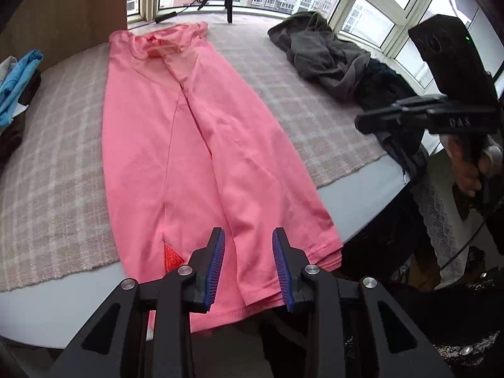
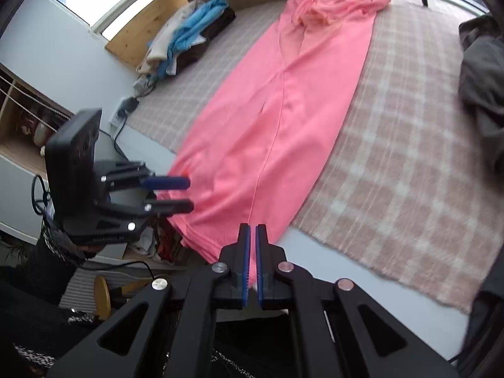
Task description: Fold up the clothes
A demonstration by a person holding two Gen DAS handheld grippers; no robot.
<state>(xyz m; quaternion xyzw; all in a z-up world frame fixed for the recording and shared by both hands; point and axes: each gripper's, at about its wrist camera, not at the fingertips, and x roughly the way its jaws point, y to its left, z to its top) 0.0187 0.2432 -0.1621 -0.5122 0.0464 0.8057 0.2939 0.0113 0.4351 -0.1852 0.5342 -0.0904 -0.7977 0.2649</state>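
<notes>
Pink trousers [image 1: 201,145]: light, limp, slippery knit; grasp at near hems; left tool [image 1: 249,264] parted, empty; right tool [image 2: 253,264] closed, empty.

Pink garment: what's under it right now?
The pink garment lies on a checked cloth; its near hem overhangs the grey tabletop. Anything beneath the fabric is hidden.
</notes>
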